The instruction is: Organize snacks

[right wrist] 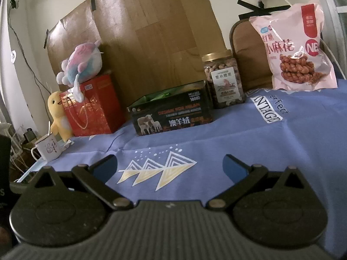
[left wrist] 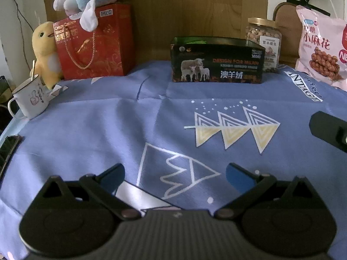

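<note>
Blue tablecloth (right wrist: 282, 151). Both claws wide open, empty. Nut jar (right wrist: 223, 80) right of black box (right wrist: 173, 112): approach level, grip mid-body.

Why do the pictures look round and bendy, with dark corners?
Left wrist view: the fisheye lens curves the blue cloth at the sides and darkens the corners; the pink snack bag looks stretched at the edge. Right wrist view: the same bending tilts the wooden board, light glints off the bag, and the jar label is too soft to read.
</note>
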### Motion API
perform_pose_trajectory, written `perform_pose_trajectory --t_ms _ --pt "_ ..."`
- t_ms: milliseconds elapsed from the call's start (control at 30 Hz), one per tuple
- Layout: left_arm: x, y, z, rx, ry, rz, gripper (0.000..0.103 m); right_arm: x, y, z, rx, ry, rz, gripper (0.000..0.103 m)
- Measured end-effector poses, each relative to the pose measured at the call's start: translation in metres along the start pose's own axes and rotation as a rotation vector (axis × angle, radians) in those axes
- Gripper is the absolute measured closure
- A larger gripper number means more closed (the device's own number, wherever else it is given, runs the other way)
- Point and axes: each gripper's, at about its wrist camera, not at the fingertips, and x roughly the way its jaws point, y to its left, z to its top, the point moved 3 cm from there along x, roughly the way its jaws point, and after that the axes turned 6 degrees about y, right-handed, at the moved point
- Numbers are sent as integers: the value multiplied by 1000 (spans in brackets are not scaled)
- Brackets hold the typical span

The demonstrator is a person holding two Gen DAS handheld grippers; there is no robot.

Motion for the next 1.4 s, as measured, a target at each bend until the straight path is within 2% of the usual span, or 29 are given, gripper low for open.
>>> perform_pose_trajectory --t_ms 633,1400 --pt "-4 -9 -2 29 -13 -32 0 -2 -1 1 1 -17 -5 0" --pt "-3 -10 1 17 -2 -19 0 -2 -2 3 1 -20 -4 0"
